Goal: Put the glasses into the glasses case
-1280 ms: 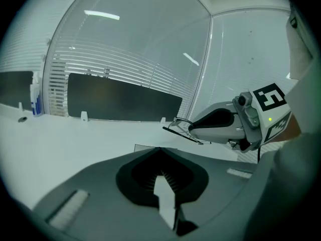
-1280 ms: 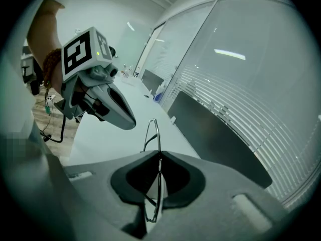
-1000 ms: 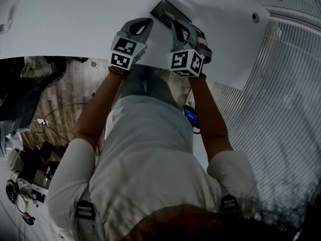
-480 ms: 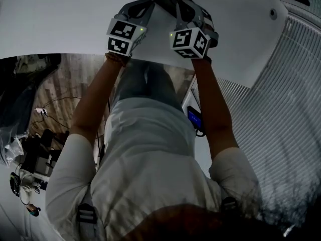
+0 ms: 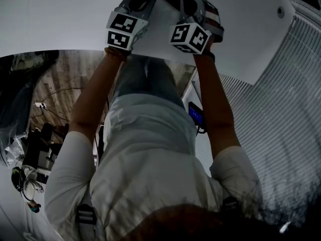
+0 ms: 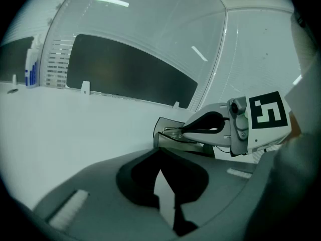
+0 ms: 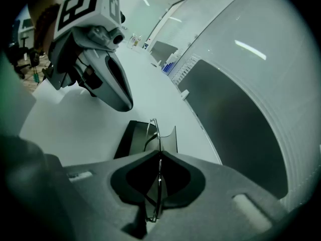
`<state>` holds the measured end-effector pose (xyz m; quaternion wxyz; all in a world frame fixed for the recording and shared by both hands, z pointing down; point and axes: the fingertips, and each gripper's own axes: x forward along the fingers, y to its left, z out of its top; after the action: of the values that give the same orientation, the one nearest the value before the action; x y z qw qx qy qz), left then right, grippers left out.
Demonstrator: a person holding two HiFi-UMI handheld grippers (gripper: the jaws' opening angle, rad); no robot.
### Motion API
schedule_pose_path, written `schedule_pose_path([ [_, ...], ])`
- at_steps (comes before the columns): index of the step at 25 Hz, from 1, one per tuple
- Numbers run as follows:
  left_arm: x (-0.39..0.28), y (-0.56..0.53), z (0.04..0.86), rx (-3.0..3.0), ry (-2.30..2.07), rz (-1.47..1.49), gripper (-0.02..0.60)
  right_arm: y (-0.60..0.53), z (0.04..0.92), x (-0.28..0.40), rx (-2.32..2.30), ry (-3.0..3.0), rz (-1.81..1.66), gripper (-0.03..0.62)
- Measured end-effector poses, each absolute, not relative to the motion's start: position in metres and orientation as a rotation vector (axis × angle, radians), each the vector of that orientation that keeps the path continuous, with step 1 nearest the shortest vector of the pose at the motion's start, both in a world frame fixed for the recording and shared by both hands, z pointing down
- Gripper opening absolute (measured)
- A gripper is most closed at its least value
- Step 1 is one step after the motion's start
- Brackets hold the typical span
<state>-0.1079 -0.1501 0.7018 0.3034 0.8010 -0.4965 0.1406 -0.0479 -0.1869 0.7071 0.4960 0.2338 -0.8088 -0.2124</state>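
Glasses (image 7: 155,133): thin wire frame, held edge-on between the jaws of the right gripper (image 7: 160,153), which are closed on it. One rim sticks out past the tips.

Glasses case (image 7: 128,142): dark, open, lying flat on the white table (image 7: 75,129), directly ahead of and below those tips. The rim hangs over the opening (whether it touches the case can't be judged).

Left gripper (image 6: 159,150): jaws together, nothing between them. In its own view the case (image 6: 164,136) sits just ahead and slightly right. The right gripper (image 6: 183,131) reaches over the case from the right.

In the right gripper view the left gripper (image 7: 126,103) hovers up and left of the case, apart from it.

Head view: both grippers side by side over the table's near edge, the person's forearms stretched out behind them.
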Motion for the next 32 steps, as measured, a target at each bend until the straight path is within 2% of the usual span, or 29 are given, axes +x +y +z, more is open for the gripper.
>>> schedule_pose_path([
  [11, -0.107, -0.145, 0.705, 2.119, -1.300, 0.378, -0.002, -0.181, 0.716, -0.046, 0.559, -1.898, -0.545, 0.022],
  [22, -0.111, -0.145, 0.702, 2.118, -1.307, 0.382, -0.002, -0.174, 0.717, -0.049, 0.531, -1.947, -0.434, 0.122],
  [32, -0.117, -0.145, 0.687, 2.120, -1.312, 0.399, -0.002, -0.167, 0.698, -0.049, 0.527, -2.018, -0.313, 0.138],
])
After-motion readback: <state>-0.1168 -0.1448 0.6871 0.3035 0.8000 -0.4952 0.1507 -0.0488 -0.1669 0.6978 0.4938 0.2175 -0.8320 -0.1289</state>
